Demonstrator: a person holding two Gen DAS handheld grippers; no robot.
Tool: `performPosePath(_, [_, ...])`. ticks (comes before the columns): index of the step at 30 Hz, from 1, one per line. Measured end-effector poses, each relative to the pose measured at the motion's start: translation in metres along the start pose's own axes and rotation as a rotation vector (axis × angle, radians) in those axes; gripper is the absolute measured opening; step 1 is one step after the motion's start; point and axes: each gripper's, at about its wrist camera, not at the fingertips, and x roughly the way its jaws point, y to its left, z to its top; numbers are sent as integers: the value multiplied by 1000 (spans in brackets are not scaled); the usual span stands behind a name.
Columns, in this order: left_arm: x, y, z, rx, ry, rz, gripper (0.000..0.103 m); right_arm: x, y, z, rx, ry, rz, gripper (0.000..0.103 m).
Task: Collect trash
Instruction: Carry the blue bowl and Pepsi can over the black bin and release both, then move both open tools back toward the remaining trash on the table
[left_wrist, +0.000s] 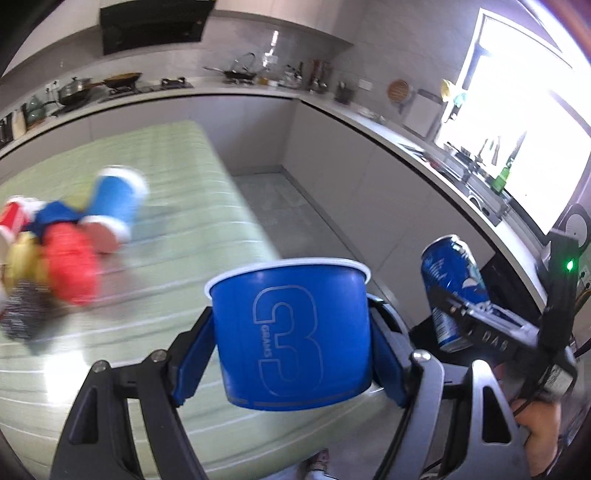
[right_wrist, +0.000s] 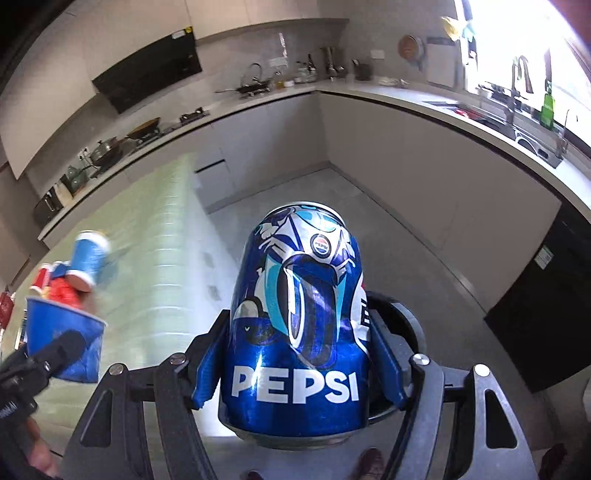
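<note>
My left gripper (left_wrist: 293, 339) is shut on a blue paper cup (left_wrist: 293, 332) with a white rim and a large "3", held upright above the green table's (left_wrist: 184, 221) right edge. My right gripper (right_wrist: 297, 354) is shut on a blue Pepsi can (right_wrist: 299, 325), held upright over the floor. The can also shows in the left wrist view (left_wrist: 452, 288), to the right of the cup. The cup also shows in the right wrist view (right_wrist: 64, 343), at the far left. A blurred pile of trash (left_wrist: 70, 236) with blue and red cups and red wrappers lies on the table at the left.
A dark round bin rim (right_wrist: 402, 332) shows under the can. Grey kitchen counters (left_wrist: 258, 88) with pans and bottles run along the back and right walls. A bright window (left_wrist: 517, 129) is at the right. A black appliance (right_wrist: 546, 314) stands under the right counter. Shoes (right_wrist: 369, 461) show on the floor.
</note>
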Motion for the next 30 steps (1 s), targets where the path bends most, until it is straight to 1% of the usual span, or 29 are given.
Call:
performPosePath(2, [17,-27,4,0,8,-2,78,10,-30,6,3,24,5,71])
performPosePath(3, [33,-42,5,-4,22,0,78,18,-45,8,-4,40,4,72])
performPosePath(4, [40,-51,5,-15,33,-7,78,24,-60,10,-9,56,9,71])
performPosePath(7, [75,-80,4,-30,73,3,78,42,-90,11,-29,86,14,72])
performPosePath(10, [110,-95,-3,-38,116,26,78,71,-112,6,-37,134,37,72])
performPosePath(11, [119,-98,-6,-43,130,40,78,78,-115,4,-46,145,40,72])
performPosePath(14, [150,-101,-18,-61,182,70,79,101,-125,-6,-71,184,56,72])
performPosePath(15, [162,-100,-22,-68,199,91,79,110,-129,-8,-75,195,61,72])
performPosePath(17, [177,-98,-27,-74,231,102,80,122,-134,-13,-75,217,73,72])
performPosePath(18, [185,-97,-30,-78,253,130,80,131,-136,-16,-82,232,78,72])
performPosePath(19, [190,-96,-31,-79,274,150,80,137,-138,-19,-90,242,85,72])
performPosePath(20, [195,-95,-30,-78,290,152,81,142,-138,-21,-94,251,93,72])
performPosePath(22, [198,-92,-29,-80,296,173,83,155,-136,-23,-107,284,125,72])
performPosePath(23, [197,-90,-27,-78,289,183,86,161,-134,-25,-113,298,145,72])
performPosePath(24, [196,-89,-25,-77,285,209,87,165,-133,-27,-118,305,155,72])
performPosePath(25, [198,-90,-23,-83,282,215,87,169,-131,-29,-126,317,162,72])
performPosePath(27, [191,-88,-18,-100,263,220,87,177,-129,-31,-151,342,144,73])
performPosePath(30, [175,-93,-11,-69,212,250,88,174,-129,-27,-151,333,129,74])
